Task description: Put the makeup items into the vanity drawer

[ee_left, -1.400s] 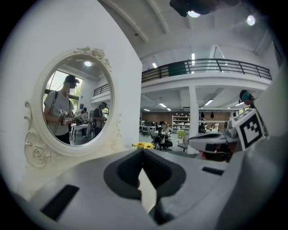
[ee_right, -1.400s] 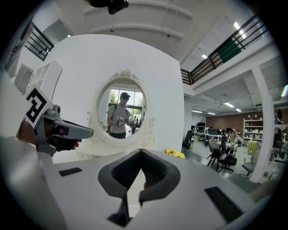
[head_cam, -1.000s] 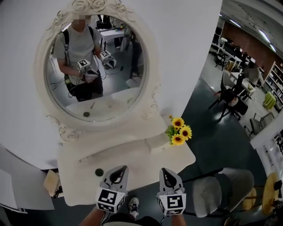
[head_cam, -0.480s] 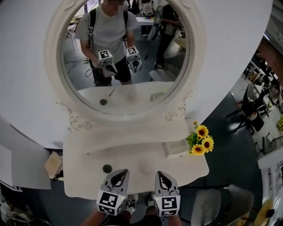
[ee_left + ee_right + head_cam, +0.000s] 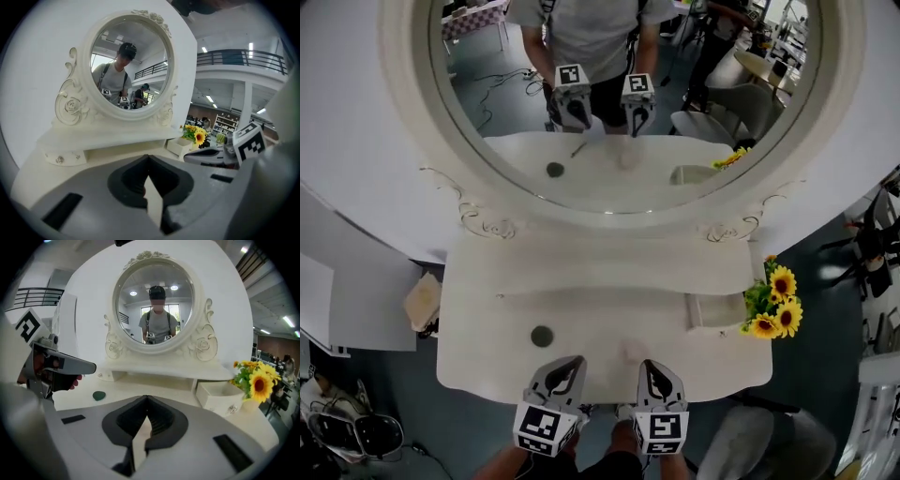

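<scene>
Seen from the head view, the white vanity surface (image 5: pixel 487 356) filled the middle of the frame, with the round mirror (image 5: pixel 619 94) across the top. The left claw (image 5: pixel 575 360) and the right claw (image 5: pixel 650 365) hung side by side over the surface's near edge at the bottom centre, apart from each other. In the left gripper view the left claw (image 5: pixel 148 157) had its jaws together at the tips with nothing between them. The right gripper view showed the same for the right claw (image 5: pixel 146 398): jaws closed and empty. A dark green round makeup item (image 5: pixel 542 335) lay on the surface just above and left of the left claw, touching neither claw. In the right gripper view it sat at the left of the frame (image 5: pixel 99 395), below the other claw's tip. A pale roundish thing (image 5: pixel 631 352) lay just ahead of the right claw, too washed out to name. The small vanity drawer (image 5: pixel 712 309) stood pulled out at the right of the surface, under the shelf, with a knob on its front (image 5: pixel 220 399). Sunflowers (image 5: pixel 773 305) stood just to its right. The mirror reflected a person holding both claws.
</scene>
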Available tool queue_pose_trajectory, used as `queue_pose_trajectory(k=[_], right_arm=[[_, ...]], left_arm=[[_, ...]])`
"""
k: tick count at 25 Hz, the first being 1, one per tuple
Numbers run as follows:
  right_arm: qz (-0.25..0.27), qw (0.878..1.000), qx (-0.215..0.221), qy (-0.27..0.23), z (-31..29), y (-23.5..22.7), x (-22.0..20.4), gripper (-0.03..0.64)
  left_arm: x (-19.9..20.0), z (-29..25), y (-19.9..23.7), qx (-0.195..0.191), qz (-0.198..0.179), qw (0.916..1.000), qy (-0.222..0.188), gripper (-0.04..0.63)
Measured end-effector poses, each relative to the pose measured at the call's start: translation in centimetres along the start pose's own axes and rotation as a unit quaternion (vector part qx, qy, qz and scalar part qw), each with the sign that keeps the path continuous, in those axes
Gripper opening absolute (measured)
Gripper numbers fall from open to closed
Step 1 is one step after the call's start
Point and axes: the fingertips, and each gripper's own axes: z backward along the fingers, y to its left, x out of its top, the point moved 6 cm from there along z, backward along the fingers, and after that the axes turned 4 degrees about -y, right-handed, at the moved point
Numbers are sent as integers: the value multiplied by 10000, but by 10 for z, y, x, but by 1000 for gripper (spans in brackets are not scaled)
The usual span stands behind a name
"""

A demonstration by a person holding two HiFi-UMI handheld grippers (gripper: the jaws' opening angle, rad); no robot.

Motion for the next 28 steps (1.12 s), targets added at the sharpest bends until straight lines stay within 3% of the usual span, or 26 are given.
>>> queue_pose_trajectory(k=[4,5,7,8,16,18,28], right_arm=[[2,9994,174,303,-14,3,-22,8],[3,9987,271,423,-17,5,-27,50],[-18,9966,470,683,-24,9,-39,219],[-7,9957,518,771,-26,10,-43,235],[141,9946,353,969,-41,7,-60,235],[215,9940,342,1019,-43,6,-63,172],[202,9948,496,868,-37,-1,-47,133]], left_arm=[[-15,-7,2,97,49,9998,152,-2],[-17,-8,3,128,90,9997,184,-2],[-23,-9,3,180,153,9994,244,-2],[-25,-9,3,198,175,9993,270,-2],[-39,-13,5,290,216,9986,387,-2],[-39,-14,5,340,266,9982,406,-2],[-25,-17,3,418,235,9983,321,-2]])
